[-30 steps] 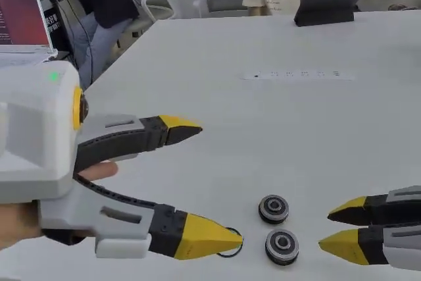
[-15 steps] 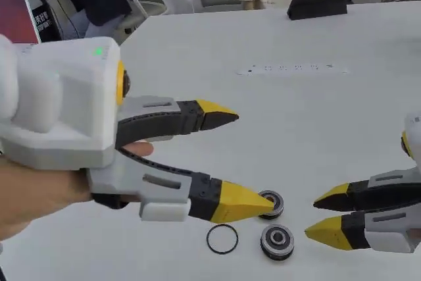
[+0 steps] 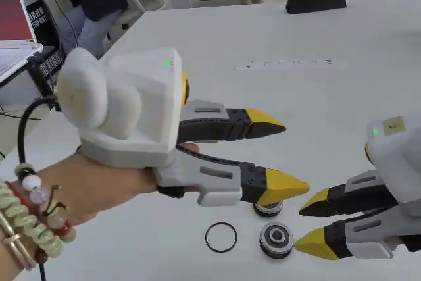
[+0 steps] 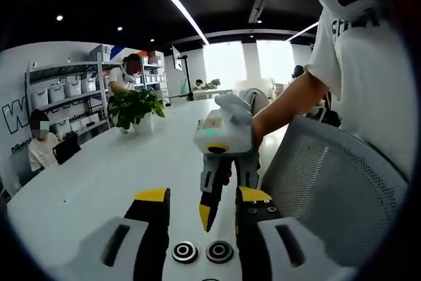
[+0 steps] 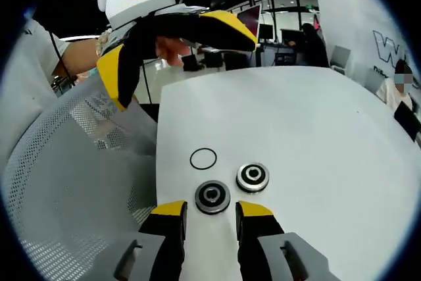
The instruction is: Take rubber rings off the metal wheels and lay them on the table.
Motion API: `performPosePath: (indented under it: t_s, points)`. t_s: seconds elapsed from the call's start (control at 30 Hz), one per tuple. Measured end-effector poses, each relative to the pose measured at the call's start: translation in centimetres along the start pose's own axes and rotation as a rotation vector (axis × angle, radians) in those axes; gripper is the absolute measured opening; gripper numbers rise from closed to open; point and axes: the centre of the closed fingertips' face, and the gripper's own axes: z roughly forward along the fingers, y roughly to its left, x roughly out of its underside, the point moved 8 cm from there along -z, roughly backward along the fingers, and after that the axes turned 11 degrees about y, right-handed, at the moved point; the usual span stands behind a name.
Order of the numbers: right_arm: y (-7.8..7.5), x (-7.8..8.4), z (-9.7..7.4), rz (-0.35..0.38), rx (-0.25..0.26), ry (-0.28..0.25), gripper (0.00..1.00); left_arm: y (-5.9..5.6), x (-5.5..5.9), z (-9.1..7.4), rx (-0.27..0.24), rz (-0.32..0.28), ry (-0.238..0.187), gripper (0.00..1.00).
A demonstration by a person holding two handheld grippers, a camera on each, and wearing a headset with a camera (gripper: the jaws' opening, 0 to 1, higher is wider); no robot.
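On the white table (image 3: 197, 51) the far wheel (image 3: 268, 209) sits half under my left gripper (image 3: 295, 156), the near wheel (image 3: 276, 238) just beside it, and one loose rubber ring (image 3: 221, 237) lies flat to its left. I reckon the wheels are hard and prone to roll and any ring is thin and stretchy, so pinch at the outer rim. The left gripper hovers above, jaws wide apart; the right gripper (image 3: 299, 228) sits low on the right, jaws slightly apart, aimed at the near wheel.

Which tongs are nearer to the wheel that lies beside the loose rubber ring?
Right. The right tongs point at that wheel from its right, tips just short of it. The left tongs hang higher up, over the other wheel.
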Motion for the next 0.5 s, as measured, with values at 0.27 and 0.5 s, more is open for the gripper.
performPosePath:
  t_s: [0.27,0.5]
  points:
    - [0.2,0.3,1.0,-0.023,-0.004,0.021,0.27,-0.1,3.2,2.1,0.037,-0.038,0.084,0.29]
    - [0.2,0.7,1.9,-0.009,-0.005,0.013,0.28,-0.3,6.4,3.0,0.044,-0.102,0.161,0.27]
